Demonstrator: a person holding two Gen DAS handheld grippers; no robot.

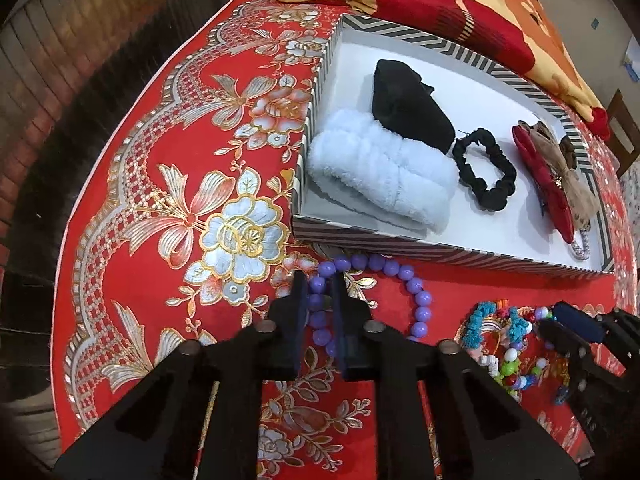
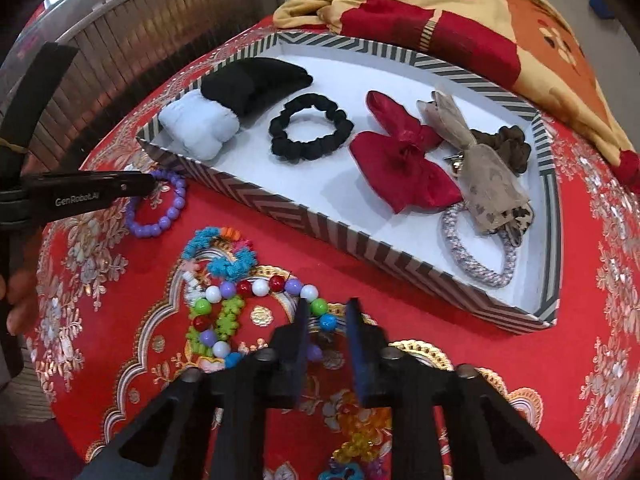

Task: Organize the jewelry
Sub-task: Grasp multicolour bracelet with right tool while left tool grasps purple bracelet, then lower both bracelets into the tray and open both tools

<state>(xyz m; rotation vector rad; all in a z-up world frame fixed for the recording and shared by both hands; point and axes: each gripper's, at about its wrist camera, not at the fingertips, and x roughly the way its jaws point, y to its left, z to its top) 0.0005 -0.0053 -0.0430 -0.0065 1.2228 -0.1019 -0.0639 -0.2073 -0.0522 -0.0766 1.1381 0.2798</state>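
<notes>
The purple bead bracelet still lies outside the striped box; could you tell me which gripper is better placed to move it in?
Left: the left gripper is shut on the purple bead bracelet, close beside the striped box.

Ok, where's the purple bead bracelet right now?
The purple bead bracelet lies on the red tablecloth just in front of the striped box, with the left gripper closed on its left side.

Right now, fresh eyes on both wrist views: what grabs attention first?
The ornate red cloth with gold and silver flowers fills both views, and on it sits the shallow striped box with a white floor, holding hair accessories such as a black fabric scrunchie and a red satin bow. In front of the box, the left gripper is shut on the purple bead bracelet, beside a tangle of multicoloured bead bracelets.
</notes>
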